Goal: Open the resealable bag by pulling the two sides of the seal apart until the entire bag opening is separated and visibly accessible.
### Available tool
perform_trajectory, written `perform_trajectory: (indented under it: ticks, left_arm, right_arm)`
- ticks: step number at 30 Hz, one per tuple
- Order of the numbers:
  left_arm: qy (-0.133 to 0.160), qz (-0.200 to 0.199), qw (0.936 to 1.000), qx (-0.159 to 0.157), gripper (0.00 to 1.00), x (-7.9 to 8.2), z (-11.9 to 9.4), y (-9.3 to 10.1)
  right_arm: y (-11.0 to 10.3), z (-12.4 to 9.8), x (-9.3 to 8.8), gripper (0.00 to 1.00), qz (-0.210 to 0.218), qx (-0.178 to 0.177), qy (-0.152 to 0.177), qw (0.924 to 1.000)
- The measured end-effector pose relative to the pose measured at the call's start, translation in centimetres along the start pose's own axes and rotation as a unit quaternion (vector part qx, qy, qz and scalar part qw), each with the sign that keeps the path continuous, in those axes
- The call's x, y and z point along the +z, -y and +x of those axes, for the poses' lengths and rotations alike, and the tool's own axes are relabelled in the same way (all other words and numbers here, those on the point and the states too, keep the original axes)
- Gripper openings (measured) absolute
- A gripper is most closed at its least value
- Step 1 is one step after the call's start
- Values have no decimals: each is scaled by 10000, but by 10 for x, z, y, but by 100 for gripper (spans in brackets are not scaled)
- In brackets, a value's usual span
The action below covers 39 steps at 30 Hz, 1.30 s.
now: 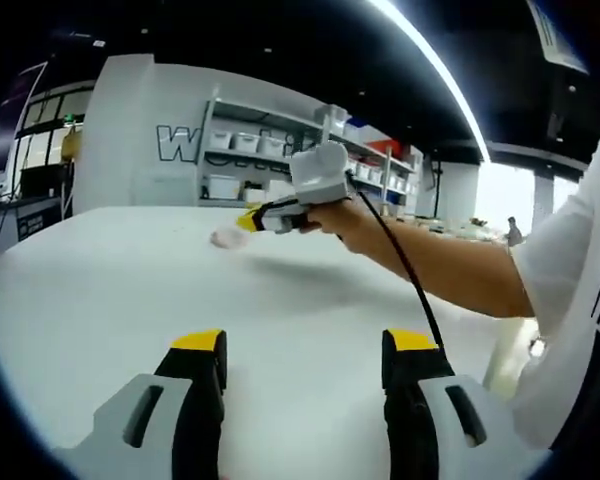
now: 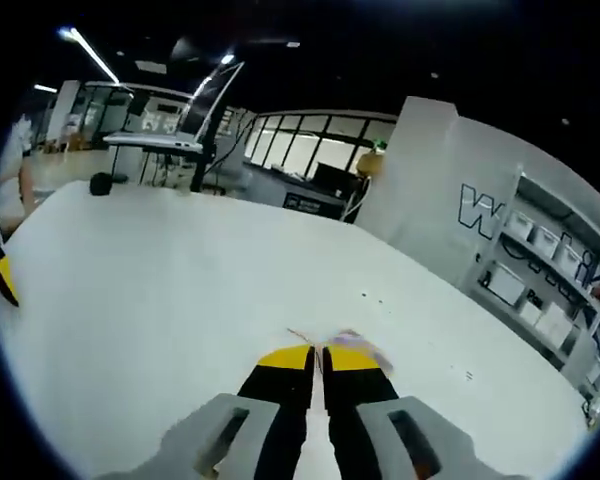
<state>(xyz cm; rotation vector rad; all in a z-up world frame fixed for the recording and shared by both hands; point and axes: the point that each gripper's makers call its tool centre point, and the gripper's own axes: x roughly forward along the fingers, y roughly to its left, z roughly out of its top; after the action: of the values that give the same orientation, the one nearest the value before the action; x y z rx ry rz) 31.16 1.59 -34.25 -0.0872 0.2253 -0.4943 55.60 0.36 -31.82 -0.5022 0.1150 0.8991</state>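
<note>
A small clear resealable bag (image 1: 227,237) lies on the white table (image 1: 130,300), far out from me. In the left gripper view, a hand holds my right gripper (image 1: 252,220) with its yellow tips at the bag's edge. In the right gripper view, the right gripper (image 2: 318,358) has its jaws pressed close together, and the bag (image 2: 360,346) shows as a thin pinkish film at the fingertips. My left gripper (image 1: 305,345) hovers low over the table near the front, jaws wide apart with nothing between them. One of its yellow tips (image 2: 4,276) peeks in at the left edge.
The person's bare forearm (image 1: 430,265) and white shirt (image 1: 580,300) reach in from the right. Shelves with white bins (image 1: 270,150) stand behind the table beside a white wall with lettering. A dark round object (image 2: 101,184) sits at the table's far edge, near desks.
</note>
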Motion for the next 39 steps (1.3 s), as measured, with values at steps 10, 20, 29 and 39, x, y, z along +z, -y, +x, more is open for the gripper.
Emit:
perform_trajectory:
  ticks: [10, 20, 29, 39]
  left_arm:
    - [-25, 69, 10000, 54, 62, -1, 1, -2]
    - [-19, 57, 9999, 109, 62, 1, 2, -5]
    - [-32, -59, 9996, 291, 62, 3, 3, -12]
    - [227, 407, 9950, 880, 77, 18, 3, -37]
  right_arm:
    - [-1, -31, -8, 6, 468, -320, 353, 9978]
    - [13, -28, -25, 29, 1443, -728, 749, 9840]
    - [10, -13, -23, 80, 1593, -946, 775, 9796]
    - [0, -5, -13, 92, 1533, -892, 874, 9802]
